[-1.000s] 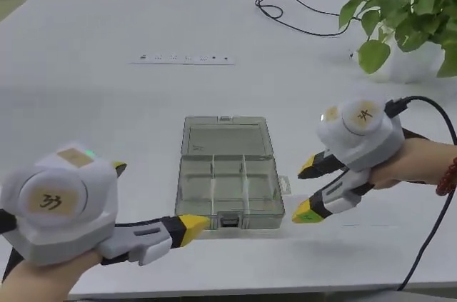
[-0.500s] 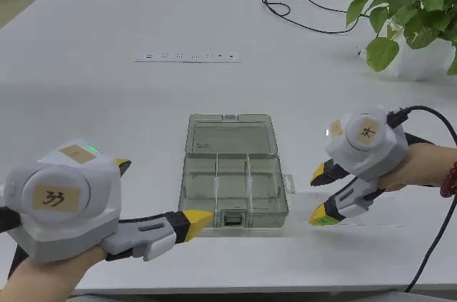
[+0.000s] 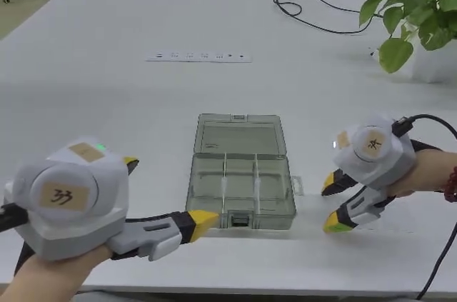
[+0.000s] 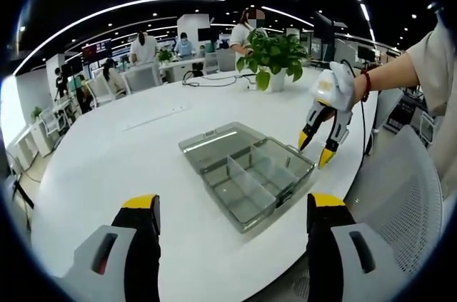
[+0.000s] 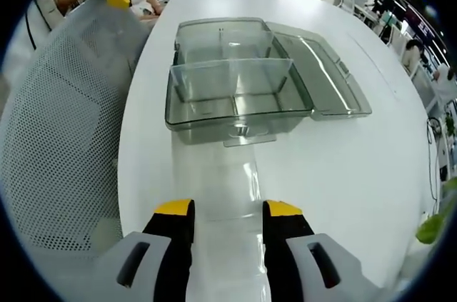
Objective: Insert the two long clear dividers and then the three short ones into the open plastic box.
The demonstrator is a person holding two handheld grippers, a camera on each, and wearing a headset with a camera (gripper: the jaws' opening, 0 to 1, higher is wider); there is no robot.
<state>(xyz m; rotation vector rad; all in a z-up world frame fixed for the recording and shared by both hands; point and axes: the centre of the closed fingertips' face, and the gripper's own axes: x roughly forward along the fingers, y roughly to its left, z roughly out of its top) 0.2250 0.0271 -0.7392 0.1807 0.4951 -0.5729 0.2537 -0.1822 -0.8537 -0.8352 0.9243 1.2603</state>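
Note:
The clear plastic box (image 3: 243, 188) lies open mid-table, its lid (image 3: 240, 134) flat behind it. Clear dividers (image 3: 225, 177) stand inside and split the base into several compartments, as the left gripper view (image 4: 246, 173) and the right gripper view (image 5: 235, 91) both confirm. My left gripper (image 3: 167, 192) is open wide at the box's front left corner, holding nothing. To the box's right, my right gripper (image 3: 333, 203) hovers open and empty. A small clear tab (image 5: 246, 138) juts from the box side toward it. I cannot tell whether a glossy streak between its jaws is a loose piece.
A potted plant (image 3: 421, 9) stands at the back right, beside a black cable (image 3: 314, 9). A white power strip (image 3: 198, 56) lies behind the box. The table's front edge (image 3: 285, 289) runs just below both grippers. A mesh chair (image 5: 64, 138) is close by.
My right gripper has drifted down and a little to the right, away from the box. The left gripper has stayed at the box's front left corner. The head camera shifted.

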